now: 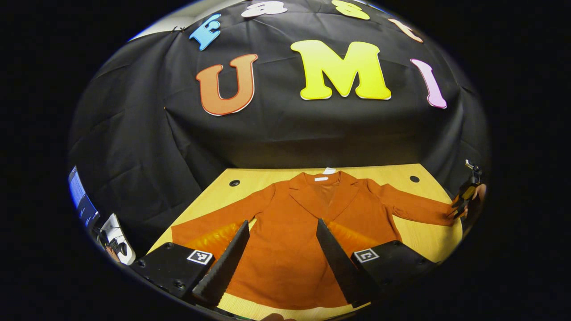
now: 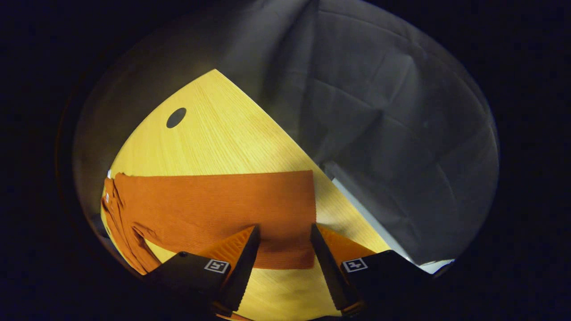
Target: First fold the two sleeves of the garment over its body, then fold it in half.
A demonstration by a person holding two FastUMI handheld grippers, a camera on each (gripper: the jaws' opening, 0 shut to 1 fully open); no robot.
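An orange jacket (image 1: 285,232) is seen spread flat on the wooden table (image 1: 428,243) with both sleeves stretched outward, while the left gripper (image 1: 282,249) is held wide apart above its body and the right gripper (image 2: 282,256) is poised, fingers spread, over one sleeve (image 2: 218,209) near its cuff.

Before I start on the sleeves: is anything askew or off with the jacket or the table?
Nothing stands out. The orange jacket lies flat, front up on the wooden table, collar toward the wall, both sleeves spread outward. The right gripper hovers open over the right sleeve near its cuff; the left gripper is open above the body.
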